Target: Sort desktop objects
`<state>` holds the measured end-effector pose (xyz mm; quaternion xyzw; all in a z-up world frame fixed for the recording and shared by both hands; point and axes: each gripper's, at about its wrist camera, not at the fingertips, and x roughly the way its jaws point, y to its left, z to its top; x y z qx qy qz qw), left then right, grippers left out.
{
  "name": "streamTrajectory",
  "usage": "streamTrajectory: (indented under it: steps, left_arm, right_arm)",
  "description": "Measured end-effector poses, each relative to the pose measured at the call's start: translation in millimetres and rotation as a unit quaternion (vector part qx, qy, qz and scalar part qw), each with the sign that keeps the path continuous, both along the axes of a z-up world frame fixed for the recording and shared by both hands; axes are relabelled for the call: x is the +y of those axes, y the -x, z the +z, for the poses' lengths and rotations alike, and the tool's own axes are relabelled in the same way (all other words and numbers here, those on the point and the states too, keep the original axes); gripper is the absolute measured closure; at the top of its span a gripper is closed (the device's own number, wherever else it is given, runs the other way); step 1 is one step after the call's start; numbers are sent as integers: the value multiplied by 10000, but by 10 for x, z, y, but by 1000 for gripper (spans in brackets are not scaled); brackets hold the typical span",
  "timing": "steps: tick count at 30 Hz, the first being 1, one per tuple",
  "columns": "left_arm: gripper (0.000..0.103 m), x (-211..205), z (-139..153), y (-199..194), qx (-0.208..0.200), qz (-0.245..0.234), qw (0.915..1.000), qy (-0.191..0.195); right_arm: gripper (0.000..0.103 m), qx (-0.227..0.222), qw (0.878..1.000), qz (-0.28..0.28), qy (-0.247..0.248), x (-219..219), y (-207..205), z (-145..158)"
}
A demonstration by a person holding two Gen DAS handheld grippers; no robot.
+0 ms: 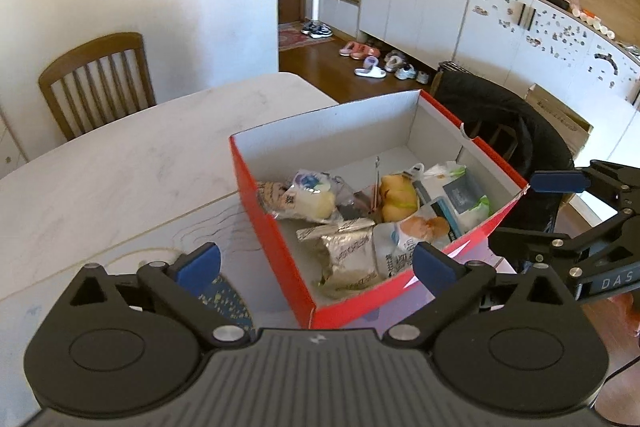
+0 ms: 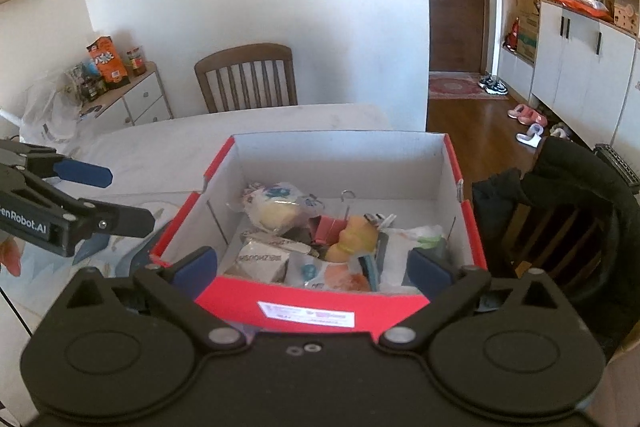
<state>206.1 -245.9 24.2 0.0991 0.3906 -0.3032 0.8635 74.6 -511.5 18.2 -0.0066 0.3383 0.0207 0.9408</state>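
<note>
Both grippers were empty with jaws spread wide. The left gripper point(image 1: 316, 261) hovered over the near-left corner of the red box point(image 1: 276, 231), one blue pad outside the box over the table point(image 1: 120, 163), the other above the box's near wall. The right gripper point(image 2: 314, 267) sat at the box's near end wall point(image 2: 316, 303), pads straddling it at either corner, touching nothing visible.

The box stood open on the white table, white inside, with a white label on its near end in the right wrist view. The sorted items lay piled in the box's near half: a bagged yellow bun point(image 1: 310, 201), a yellow squeeze toy point(image 1: 396, 197), a foil packet point(image 1: 348, 251), a bagged orange snack point(image 2: 340, 275), a wipes pack point(image 1: 464, 197), and a red binder clip point(image 2: 330, 227) with its wire handle upright. The far half of the box floor was bare.

A wooden chair point(image 2: 246, 77) stood behind the table; a dark jacket point(image 1: 508, 119) hung over another chair beside the box.
</note>
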Motion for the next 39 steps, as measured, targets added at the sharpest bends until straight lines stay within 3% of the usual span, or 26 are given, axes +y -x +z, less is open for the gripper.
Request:
streamTrajectory:
  steps: [16, 39]
  left_arm:
    - [0, 165, -63, 391, -149, 97, 9998, -123]
    - [0, -24, -165, 455, -87, -127, 9998, -105]
  right_arm:
    - [1, -57, 10000, -64, -19, 109, 348, 16]
    - [1, 33, 9996, -258, -62, 9, 419, -87]
